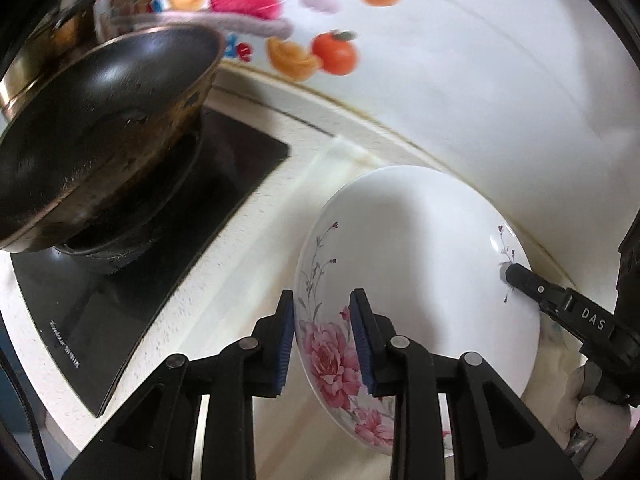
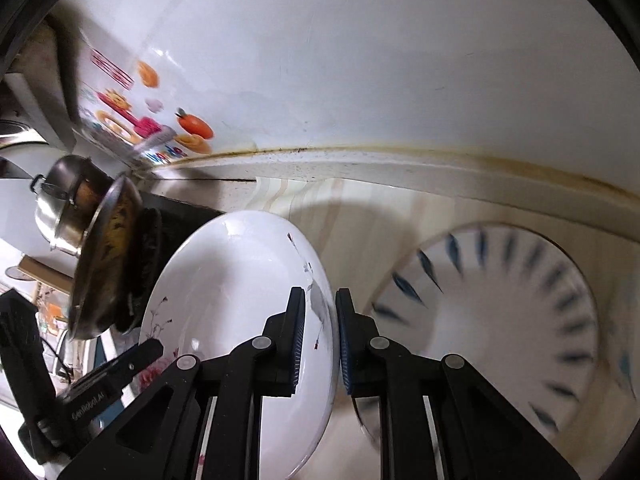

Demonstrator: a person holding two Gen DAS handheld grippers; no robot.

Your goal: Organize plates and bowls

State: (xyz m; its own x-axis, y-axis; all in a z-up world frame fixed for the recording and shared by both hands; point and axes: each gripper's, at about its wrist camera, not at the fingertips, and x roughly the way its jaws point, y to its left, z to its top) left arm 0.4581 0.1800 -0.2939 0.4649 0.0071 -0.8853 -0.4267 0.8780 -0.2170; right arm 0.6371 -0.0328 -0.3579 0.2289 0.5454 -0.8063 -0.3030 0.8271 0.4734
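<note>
Both grippers, left gripper [image 1: 322,340] and right gripper [image 2: 320,344], have jaws clenched on opposite rims of the floral plate [image 1: 420,256], apparently lifted off the surface [image 1: 240,264]; uneven pulling could slip it onto the striped plate [image 2: 500,312].

A white floral plate [image 1: 420,264], decorated with pink peonies and thin purple sprigs along its rim, is held tilted above the pale countertop, while a second white plate [image 2: 512,320], patterned with radiating blue dashes, is seen lying flat just beside it.
</note>
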